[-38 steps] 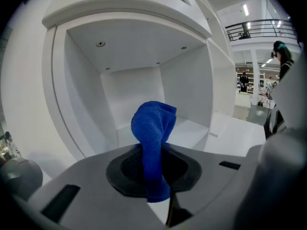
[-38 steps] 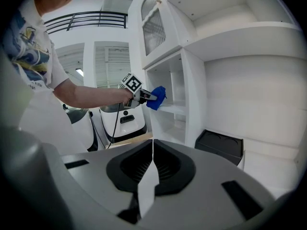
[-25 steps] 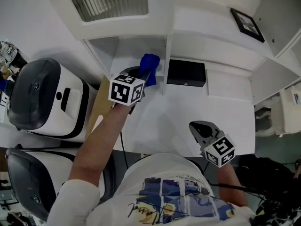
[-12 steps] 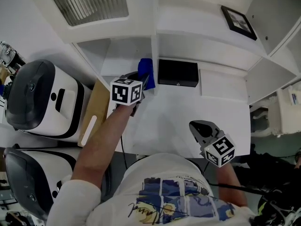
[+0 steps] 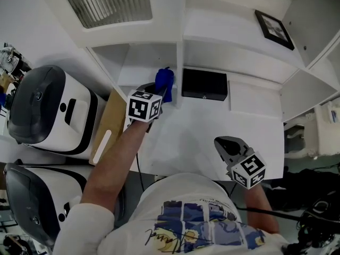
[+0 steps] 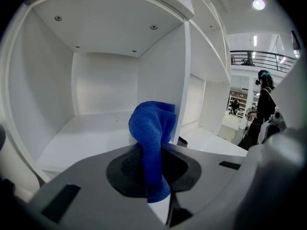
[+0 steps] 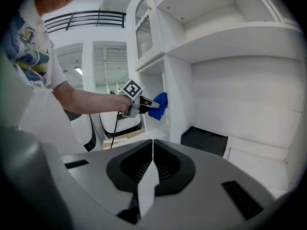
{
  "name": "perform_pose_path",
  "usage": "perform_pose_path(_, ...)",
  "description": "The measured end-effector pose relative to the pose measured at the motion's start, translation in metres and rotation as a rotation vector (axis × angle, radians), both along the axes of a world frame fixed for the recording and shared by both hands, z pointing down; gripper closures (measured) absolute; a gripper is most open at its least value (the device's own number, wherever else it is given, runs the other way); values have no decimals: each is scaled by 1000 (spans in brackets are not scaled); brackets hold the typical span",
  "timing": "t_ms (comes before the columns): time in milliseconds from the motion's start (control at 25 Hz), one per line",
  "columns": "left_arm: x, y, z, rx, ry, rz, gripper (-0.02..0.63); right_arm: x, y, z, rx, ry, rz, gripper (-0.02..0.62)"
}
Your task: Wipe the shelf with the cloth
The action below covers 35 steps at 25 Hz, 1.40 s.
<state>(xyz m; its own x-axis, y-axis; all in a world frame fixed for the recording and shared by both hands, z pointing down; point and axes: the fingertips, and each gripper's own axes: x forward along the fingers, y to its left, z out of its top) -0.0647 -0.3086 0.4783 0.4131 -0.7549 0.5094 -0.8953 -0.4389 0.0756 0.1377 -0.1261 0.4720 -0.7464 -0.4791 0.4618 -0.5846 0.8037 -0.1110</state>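
My left gripper [image 5: 159, 91] is shut on a blue cloth [image 5: 164, 82], whose bunched end sticks out past the jaws. In the left gripper view the blue cloth [image 6: 152, 139] hangs in front of an empty white shelf compartment [image 6: 91, 128], next to its right divider wall [image 6: 163, 71]. The right gripper view shows the left gripper [image 7: 146, 102] with the cloth [image 7: 159, 106] at the divider's front edge. My right gripper [image 5: 224, 146] is shut with nothing in it and hangs low over the white counter [image 5: 212, 121], away from the shelf.
A black box [image 5: 204, 84] sits in the compartment right of the divider. A framed picture [image 5: 273, 29] stands on a higher shelf at the right. Two white and black machines [image 5: 45, 113] and a cardboard piece [image 5: 109, 124] are at the left.
The left gripper with the cloth has drawn slightly back and left, from beside the divider toward the left compartment's mouth. The right gripper has stayed in place.
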Motion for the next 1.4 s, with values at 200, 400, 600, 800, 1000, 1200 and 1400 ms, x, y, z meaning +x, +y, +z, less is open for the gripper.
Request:
perform_pose_path(200,-23,1,1,3,-15,-17,549,-11,2,0,0,6,-9,569)
perform_pose_path(400,-46,2,2,8,-26,-31,549,-22,2,0,0,18,-13,569)
perform_pose_path(600,-64,2,2,17,-37,-34,549,-35,2,-1,-2,28,-20,569)
perform_pose_path(800,-85,4,3,24,-49,-33,549,-51,3,-2,-6,37,-22,569)
perform_pose_path(1000,-104,6,4,23,-53,-41,549,-66,4,-1,-9,41,-28,569)
perform_pose_path(1200,-127,7,7,23,-68,-45,549,-85,5,-1,-9,44,-33,569)
perform_pose_path(1400,-148,11,9,25,-79,-44,549,-105,8,-2,-6,46,-38,569)
